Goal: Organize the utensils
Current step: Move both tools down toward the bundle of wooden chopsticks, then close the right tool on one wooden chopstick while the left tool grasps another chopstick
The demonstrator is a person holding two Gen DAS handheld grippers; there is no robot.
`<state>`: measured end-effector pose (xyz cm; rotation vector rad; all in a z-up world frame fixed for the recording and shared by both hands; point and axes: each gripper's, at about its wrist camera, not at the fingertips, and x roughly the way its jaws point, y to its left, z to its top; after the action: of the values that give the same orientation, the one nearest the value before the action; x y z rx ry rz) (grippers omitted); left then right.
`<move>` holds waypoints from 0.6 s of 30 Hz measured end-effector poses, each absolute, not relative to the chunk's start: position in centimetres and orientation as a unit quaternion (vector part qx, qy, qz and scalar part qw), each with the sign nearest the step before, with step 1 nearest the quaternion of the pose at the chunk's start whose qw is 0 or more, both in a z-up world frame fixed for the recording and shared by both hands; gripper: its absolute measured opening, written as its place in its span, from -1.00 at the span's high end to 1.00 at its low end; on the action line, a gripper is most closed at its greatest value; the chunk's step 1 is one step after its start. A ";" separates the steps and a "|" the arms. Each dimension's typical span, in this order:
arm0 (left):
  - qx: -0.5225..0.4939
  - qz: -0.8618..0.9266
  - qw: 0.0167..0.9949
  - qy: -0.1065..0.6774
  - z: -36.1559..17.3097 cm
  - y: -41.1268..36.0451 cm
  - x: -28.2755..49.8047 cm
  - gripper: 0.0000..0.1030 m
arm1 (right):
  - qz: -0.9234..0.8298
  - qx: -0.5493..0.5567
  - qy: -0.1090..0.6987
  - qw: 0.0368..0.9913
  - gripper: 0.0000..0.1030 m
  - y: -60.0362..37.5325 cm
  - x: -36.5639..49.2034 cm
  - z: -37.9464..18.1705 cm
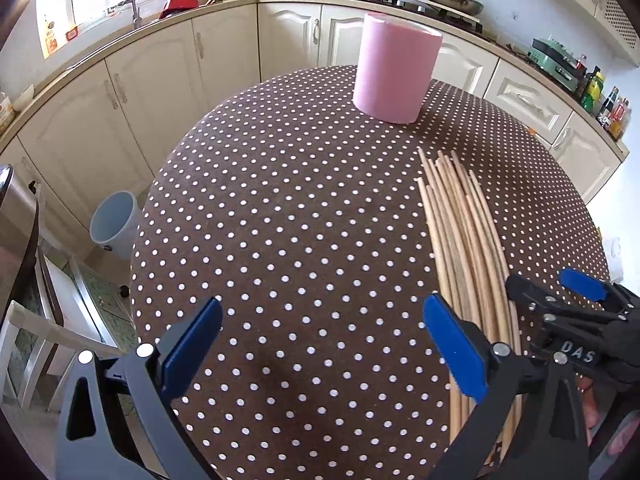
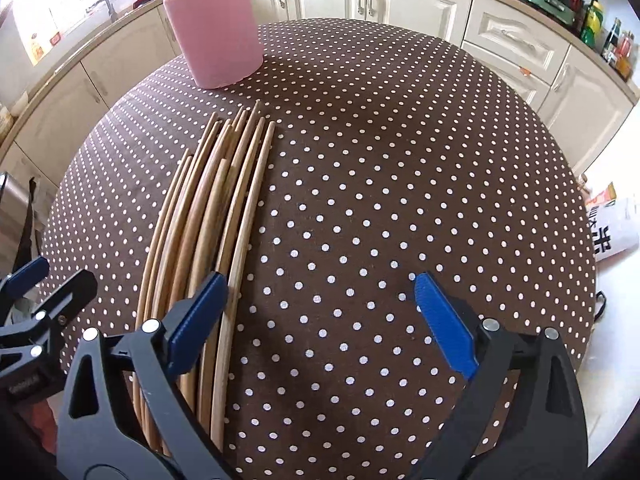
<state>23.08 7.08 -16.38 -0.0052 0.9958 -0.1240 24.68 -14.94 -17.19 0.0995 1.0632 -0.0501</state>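
At the bottom of each wrist view, the left gripper [image 1: 334, 344] and the right gripper [image 2: 320, 322] are being held spread over the dotted tablecloth [image 2: 360, 200], nothing pinched; the chopsticks [image 2: 212, 216] are lying bundled between them; the pink cup [image 1: 396, 68] is standing upright beyond, at upper centre.

Both grippers, left gripper [image 1: 324, 344] and right gripper [image 1: 560, 284], hang spread over the table [image 1: 280, 200], chopsticks [image 1: 460, 232] near its right edge, pink cup [image 1: 394, 68] at its far edge.
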 end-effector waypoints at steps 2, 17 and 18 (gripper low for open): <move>-0.001 -0.063 0.877 0.476 -16.2 6.8 23.0 -0.92 | -0.028 0.047 0.506 0.861 -0.80 -14.9 24.7 -17.4; 0.003 -0.087 0.875 0.476 -15.8 4.5 22.9 -0.92 | 0.029 -0.022 0.499 0.866 0.46 -11.2 26.7 -17.6; 0.004 -0.091 0.874 0.477 -15.8 4.3 22.9 -0.92 | 0.036 -0.019 0.496 0.868 0.49 -11.3 26.5 -17.6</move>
<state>22.91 4.32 -15.78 0.0092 0.9966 -0.1902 26.52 -11.31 -17.64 -0.0388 1.0373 0.0761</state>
